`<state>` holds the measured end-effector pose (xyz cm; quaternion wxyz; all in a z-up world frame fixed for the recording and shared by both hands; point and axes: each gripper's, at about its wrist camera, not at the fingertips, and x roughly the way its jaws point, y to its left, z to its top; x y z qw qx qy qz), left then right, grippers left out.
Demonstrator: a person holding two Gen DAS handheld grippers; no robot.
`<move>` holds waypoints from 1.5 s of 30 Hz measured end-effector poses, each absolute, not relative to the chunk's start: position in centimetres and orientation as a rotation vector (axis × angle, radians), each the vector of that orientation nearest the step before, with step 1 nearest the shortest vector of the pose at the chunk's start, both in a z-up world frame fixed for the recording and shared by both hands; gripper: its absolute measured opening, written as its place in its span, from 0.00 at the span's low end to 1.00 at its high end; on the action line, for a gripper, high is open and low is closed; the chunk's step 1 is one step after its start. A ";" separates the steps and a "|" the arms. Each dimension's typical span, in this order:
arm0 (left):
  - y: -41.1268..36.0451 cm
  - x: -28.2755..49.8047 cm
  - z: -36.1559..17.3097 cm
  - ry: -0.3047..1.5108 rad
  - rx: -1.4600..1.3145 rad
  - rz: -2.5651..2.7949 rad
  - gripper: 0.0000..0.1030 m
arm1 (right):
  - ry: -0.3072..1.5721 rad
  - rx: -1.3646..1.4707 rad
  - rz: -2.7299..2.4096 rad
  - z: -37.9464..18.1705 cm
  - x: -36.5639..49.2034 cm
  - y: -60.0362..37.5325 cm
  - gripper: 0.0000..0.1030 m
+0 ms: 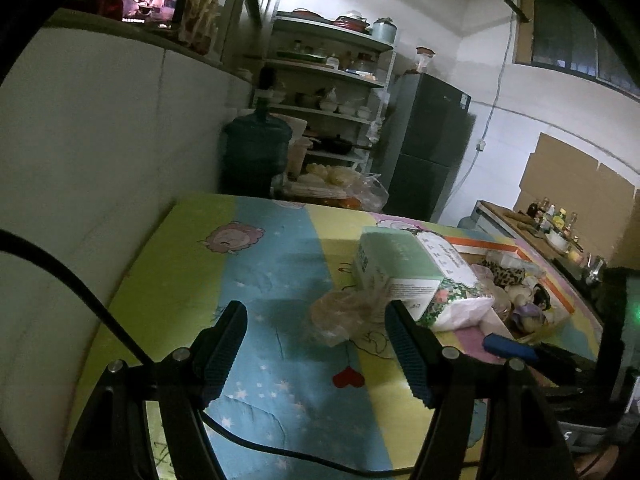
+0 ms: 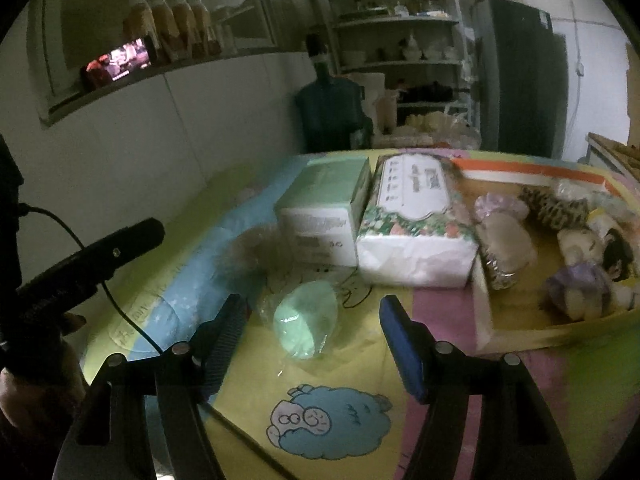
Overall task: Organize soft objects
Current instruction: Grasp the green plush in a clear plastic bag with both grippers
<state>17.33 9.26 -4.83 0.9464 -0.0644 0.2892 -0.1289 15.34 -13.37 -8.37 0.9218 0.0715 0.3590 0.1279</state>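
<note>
Green sponge (image 2: pixel 306 320), clear-wrapped, egg-shaped

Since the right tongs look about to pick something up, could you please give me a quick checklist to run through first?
1. Right tongs open: ok.
2. Nothing between their pads: ok.
3. Green sponge in its clear wrapper lies ahead of them, free of the tissue packs: ok.
4. Left tongs open and empty: ok.
5. Box has room for the sponge: cannot tell.
6. Lighting good enough to judge contact: not ok, the scene is dim.
</note>
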 end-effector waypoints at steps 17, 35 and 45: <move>7.8 21.3 -6.9 0.670 -0.041 -0.385 0.69 | 0.836 0.162 0.260 -11.2 18.0 -12.2 0.69; 4.3 26.1 -10.1 0.809 0.123 -0.573 0.69 | 0.840 0.154 0.289 -11.4 18.7 -12.2 0.48; 5.0 27.0 -10.4 0.834 0.057 -0.577 0.53 | 0.837 0.160 0.300 -11.5 18.5 -12.7 0.48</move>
